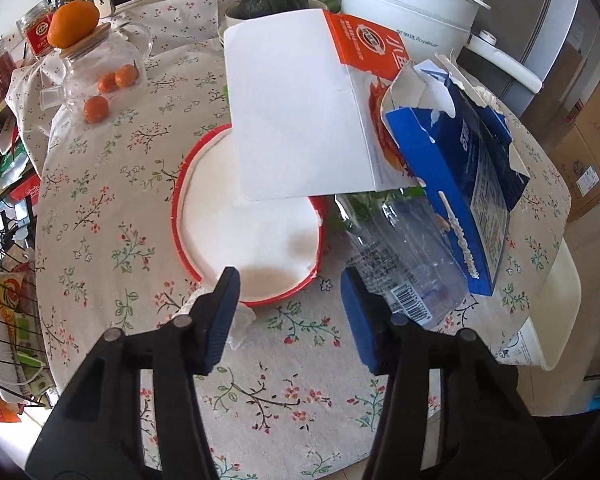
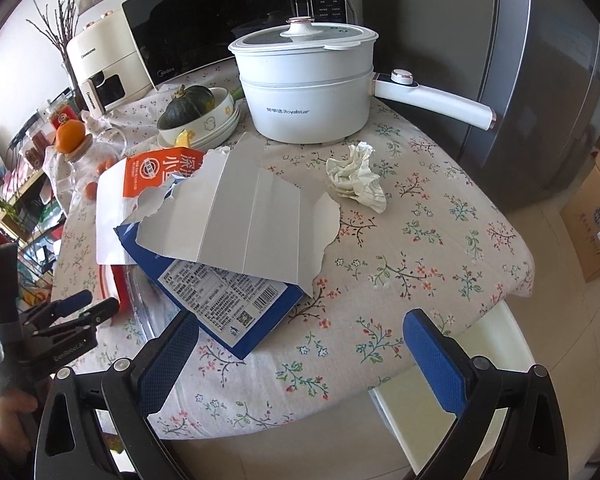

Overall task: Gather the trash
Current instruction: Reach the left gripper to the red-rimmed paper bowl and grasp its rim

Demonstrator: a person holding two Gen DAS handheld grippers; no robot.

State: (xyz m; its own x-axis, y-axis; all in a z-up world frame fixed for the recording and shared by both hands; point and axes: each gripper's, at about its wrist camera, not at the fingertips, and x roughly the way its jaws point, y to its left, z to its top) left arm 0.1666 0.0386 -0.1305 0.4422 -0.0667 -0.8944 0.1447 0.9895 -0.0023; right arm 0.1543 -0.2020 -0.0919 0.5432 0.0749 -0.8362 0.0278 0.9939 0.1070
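Note:
In the left wrist view a red-rimmed white paper bowl [image 1: 248,240] lies on the floral tablecloth, with a flattened orange and white carton [image 1: 300,108] resting over it. A torn blue box [image 1: 460,184] and a clear plastic bottle [image 1: 404,256] lie to its right. A bit of white tissue [image 1: 242,326] lies by the left finger. My left gripper [image 1: 290,316] is open and empty just in front of the bowl. In the right wrist view the blue box [image 2: 228,296] lies under torn white card [image 2: 252,224], and a crumpled tissue [image 2: 356,178] lies farther back. My right gripper [image 2: 300,356] is open and empty above the table's front edge.
A white electric pot [image 2: 308,92], a bowl with a dark squash [image 2: 196,112], a microwave [image 2: 220,12] and an air fryer [image 2: 100,72] stand at the back. A glass teapot with oranges [image 1: 96,68] stands at the left. A white bin [image 1: 548,320] is beside the table; a fridge [image 2: 540,80] stands behind.

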